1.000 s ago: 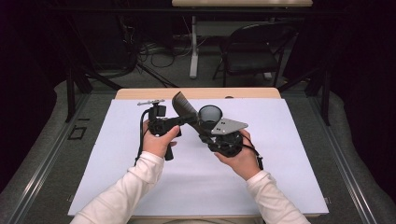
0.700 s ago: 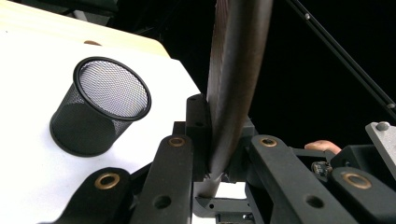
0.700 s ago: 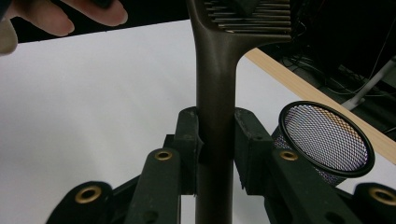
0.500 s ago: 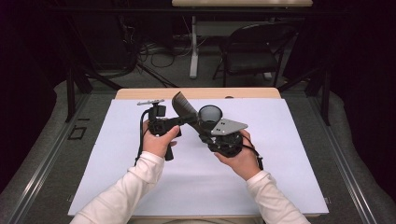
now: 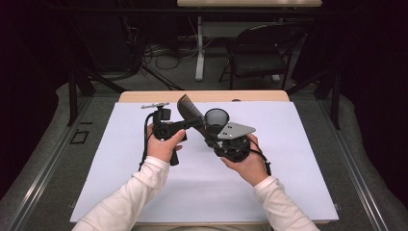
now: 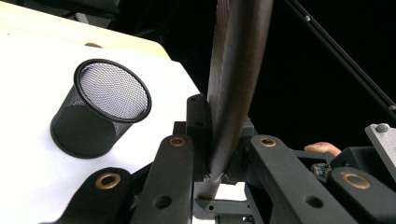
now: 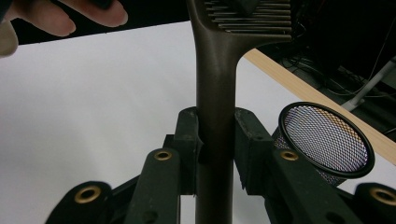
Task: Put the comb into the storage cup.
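A dark brown comb (image 5: pixel 188 109) is held in the air above the white sheet between both grippers. My left gripper (image 5: pixel 185 125) comes from the left and is shut on the comb's lower part; in the left gripper view the comb (image 6: pixel 238 70) stands edge-on between the jaws of the left gripper (image 6: pixel 219 142). My right gripper (image 5: pixel 211 134) reaches from the right and is shut on the handle; in the right gripper view the comb (image 7: pixel 215 70) rises with its teeth at the top from the right gripper (image 7: pixel 215 140). A black mesh cup (image 5: pixel 216 117) stands upright just behind them.
The mesh cup (image 6: pixel 100 109) (image 7: pixel 324 140) is open at the top and looks empty. A white sheet (image 5: pixel 288 159) covers the wooden table (image 5: pixel 202 96). Beyond the table stand a folding chair (image 5: pixel 260 53), cables and a desk leg.
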